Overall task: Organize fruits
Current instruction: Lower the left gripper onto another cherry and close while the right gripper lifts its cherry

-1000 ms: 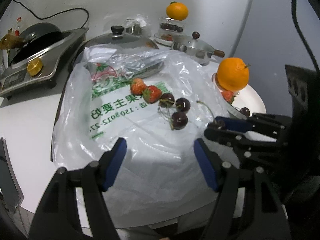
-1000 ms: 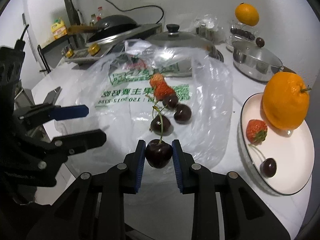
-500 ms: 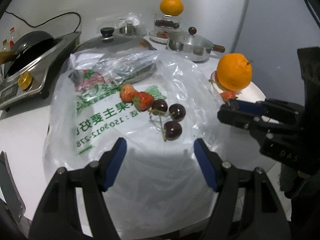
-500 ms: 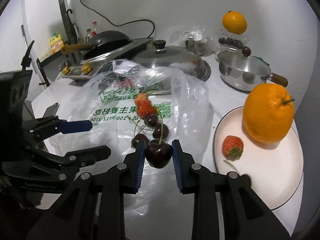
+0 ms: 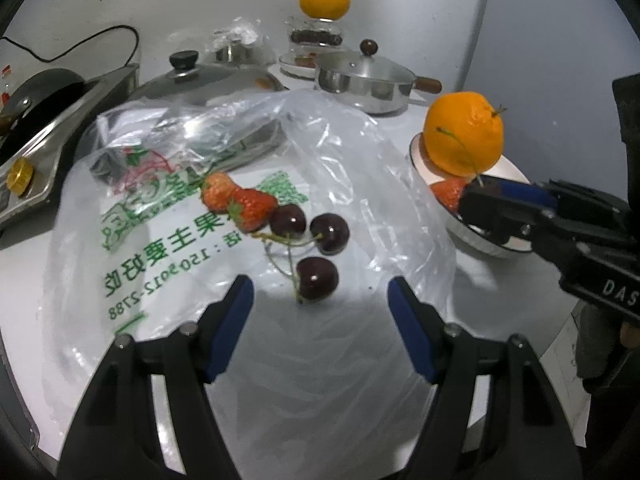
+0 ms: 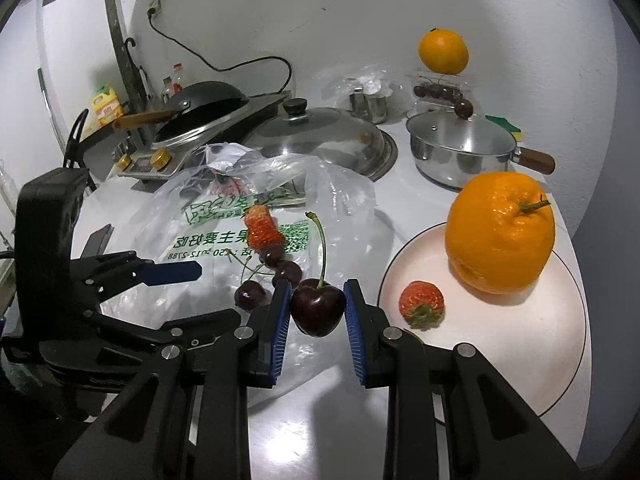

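The right gripper is clamped on a dark cherry, its blue pads pressed to either side of the fruit and the long green stem standing up between them. It hangs above the table edge, between the plastic bag and the white plate. On the plate sit a large orange and a strawberry, well apart from each other.

The left gripper hovers over the bag with its jaws standing wide and nothing between them. Just ahead of its tips, on the bag's printed face, lie three cherries with tangled stems and, touching them on the far side, two strawberries.

Behind the bag stands a domed pot lid, a lidded steel pan with a wooden handle, and a black wok on a cooker. A second orange rests on a clear box of cherries by the wall
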The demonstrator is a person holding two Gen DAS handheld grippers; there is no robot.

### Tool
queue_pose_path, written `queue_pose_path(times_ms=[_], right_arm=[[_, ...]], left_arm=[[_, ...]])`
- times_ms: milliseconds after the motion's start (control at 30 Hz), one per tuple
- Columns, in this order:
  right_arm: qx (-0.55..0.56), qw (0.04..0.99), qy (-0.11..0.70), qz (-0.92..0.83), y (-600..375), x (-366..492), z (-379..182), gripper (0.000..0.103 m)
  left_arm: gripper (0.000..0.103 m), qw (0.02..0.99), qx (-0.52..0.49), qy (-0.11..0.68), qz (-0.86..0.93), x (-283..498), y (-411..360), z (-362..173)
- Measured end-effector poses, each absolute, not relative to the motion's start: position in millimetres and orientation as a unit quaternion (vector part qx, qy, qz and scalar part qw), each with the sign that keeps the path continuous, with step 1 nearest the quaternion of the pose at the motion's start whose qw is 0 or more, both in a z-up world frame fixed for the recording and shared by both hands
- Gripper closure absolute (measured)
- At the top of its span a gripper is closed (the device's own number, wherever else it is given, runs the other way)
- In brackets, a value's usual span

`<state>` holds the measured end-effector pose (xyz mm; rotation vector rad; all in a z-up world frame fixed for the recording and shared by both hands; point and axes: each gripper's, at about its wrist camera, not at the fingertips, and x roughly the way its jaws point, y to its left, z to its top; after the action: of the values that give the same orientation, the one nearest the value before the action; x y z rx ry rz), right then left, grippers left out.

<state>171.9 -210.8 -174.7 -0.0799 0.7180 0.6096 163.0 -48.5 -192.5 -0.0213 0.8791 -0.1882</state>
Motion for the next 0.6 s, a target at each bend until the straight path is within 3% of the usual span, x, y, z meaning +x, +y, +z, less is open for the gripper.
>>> queue_pose_path(times_ms=[167, 367, 600], right_arm=[[-0.033, 0.888, 0.351, 0.294, -216.4, 176.8, -179.2, 0.074], [-0.025, 0.887, 0.353, 0.296, -221.6, 181.7, -183.0, 0.074], [-0.021, 0.886, 0.357, 0.297, -223.6, 185.1, -187.4, 0.074]], left_arm=[[0.033, 0.901, -0.004, 0.423, -0.095, 169.1, -56.8, -196.5], [0.051, 0.899, 0.003, 0.429, -0.092, 177.2, -61.9, -203.1], [0.052, 0.899, 0.021, 0.430, -0.085, 180.1, -66.3, -208.8]])
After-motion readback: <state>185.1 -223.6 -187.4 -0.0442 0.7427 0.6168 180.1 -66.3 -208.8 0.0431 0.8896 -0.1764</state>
